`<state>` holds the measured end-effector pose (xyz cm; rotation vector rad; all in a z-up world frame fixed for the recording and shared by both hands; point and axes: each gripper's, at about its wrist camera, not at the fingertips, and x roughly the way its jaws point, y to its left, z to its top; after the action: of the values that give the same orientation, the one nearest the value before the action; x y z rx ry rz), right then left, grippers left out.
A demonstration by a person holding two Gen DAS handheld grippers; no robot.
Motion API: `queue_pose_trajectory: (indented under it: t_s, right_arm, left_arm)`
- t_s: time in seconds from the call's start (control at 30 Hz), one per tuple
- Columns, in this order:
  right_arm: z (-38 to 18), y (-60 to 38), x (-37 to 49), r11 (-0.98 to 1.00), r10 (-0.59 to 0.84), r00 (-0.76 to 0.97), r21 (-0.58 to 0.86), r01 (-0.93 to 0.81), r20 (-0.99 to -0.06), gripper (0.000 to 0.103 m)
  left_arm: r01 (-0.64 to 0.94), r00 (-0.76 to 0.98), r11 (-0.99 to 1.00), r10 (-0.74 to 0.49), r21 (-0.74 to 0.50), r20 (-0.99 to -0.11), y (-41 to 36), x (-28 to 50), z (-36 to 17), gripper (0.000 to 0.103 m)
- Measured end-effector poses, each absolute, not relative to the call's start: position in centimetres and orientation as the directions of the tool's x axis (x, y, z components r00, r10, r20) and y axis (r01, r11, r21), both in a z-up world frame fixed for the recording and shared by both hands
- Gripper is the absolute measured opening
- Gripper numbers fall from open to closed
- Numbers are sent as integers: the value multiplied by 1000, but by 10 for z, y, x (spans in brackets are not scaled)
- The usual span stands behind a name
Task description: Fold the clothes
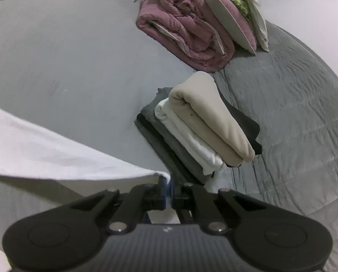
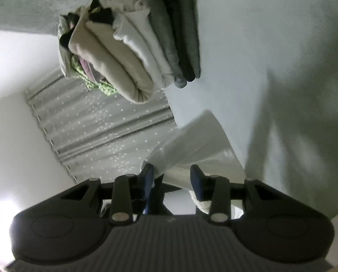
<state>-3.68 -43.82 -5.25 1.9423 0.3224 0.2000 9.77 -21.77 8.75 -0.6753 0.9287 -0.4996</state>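
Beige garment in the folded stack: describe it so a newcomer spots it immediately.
On the grey bed, below the rolled pink quilt, sits a small folded stack. The beige garment is its top layer, a thick roll lying on a white piece, with grey and black ones underneath.

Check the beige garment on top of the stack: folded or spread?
Folded: the beige garment lies as a compact bundle with a rounded fold edge atop the stack.

Both views are dim and soft, with a cool grey cast. Fisheye bending curves the bed [image 1: 293, 104] and wall at the edges. In the right wrist view, broad shadows fall on the pale surface right of the tongs [image 2: 172, 176], while glare blooms low at their left, perhaps from a lamp. Motion blur smears the curtain [image 2: 105, 136].
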Motion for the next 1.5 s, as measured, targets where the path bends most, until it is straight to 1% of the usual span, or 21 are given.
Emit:
queue_pose_trajectory:
  t_s: [0.17, 0.27, 0.33, 0.37, 0.4, 0.47, 0.5, 0.63, 0.73, 0.8, 0.87, 0.93, 1.0, 1.1, 1.23, 1.4, 1.5]
  right_arm:
    - [-56, -445, -43, -358, 283, 957, 920, 159, -55, 41]
    - [-57, -449, -44, -319, 282, 952, 925, 206, -115, 41]
    - [-53, -453, -44, -256, 304, 937, 933, 252, -170, 41]
    - [-51, -453, -43, -219, 321, 926, 935, 278, -200, 28]
    - [-50, -453, -42, -181, 339, 912, 935, 305, -231, 14]
    - [-46, -454, -42, -86, 351, 886, 932, 352, -302, 11]
    - [-42, -455, -42, -37, 348, 877, 930, 366, -332, 5]
    - [-24, -456, -41, 163, 297, 859, 909, 384, -417, 5]
    - [-9, -457, -42, 303, 243, 860, 878, 371, -448, 4]
    - [-6, -457, -38, 364, 217, 861, 857, 365, -459, 4]
    - [-3, -457, -33, 422, 191, 862, 832, 360, -470, 4]
    - [-1, -457, -29, 478, 164, 862, 803, 356, -479, 4]
    - [1, -453, -21, 526, 135, 861, 772, 358, -491, 4]
    - [3, -447, -9, 593, 91, 858, 720, 361, -505, 4]
    - [9, -443, 10, 678, 37, 850, 638, 366, -526, 4]
    - [12, -442, 30, 777, -18, 849, 527, 344, -528, 4]
    - [7, -438, 46, 818, -39, 845, 469, 334, -534, 4]
  left_arm:
    - [99, 472, 675, -678, -731, -563, -216, 84, 77, 3]
    - [113, 436, 686, -684, -719, -584, -220, 73, 66, 3]
    - [113, 404, 696, -684, -709, -607, -222, 66, 53, 3]
    - [113, 387, 701, -684, -704, -619, -223, 63, 46, 3]
    - [113, 370, 706, -683, -699, -630, -224, 59, 39, 3]
    - [115, 342, 716, -679, -689, -650, -225, 53, 27, 3]
    - [120, 323, 721, -679, -683, -660, -225, 51, 22, 3]
    - [170, 228, 754, -657, -635, -719, -228, 43, 5, 4]
    - [287, 196, 776, -621, -561, -759, -226, 39, 9, 7]
    - [369, 206, 782, -596, -502, -776, -221, 35, 16, 15]
    - [441, 243, 784, -573, -437, -782, -210, 31, 26, 28]
    - [499, 287, 784, -552, -370, -783, -195, 28, 34, 35]
    - [524, 335, 797, -519, -302, -787, -175, 26, 39, 36]
    - [517, 393, 823, -473, -236, -788, -141, 35, 43, 37]
    - [429, 481, 889, -374, -159, -793, -92, 62, 48, 37]
    - [337, 593, 941, -244, -38, -768, -40, 97, 53, 45]
    - [300, 631, 953, -161, 47, -759, -20, 122, 51, 48]
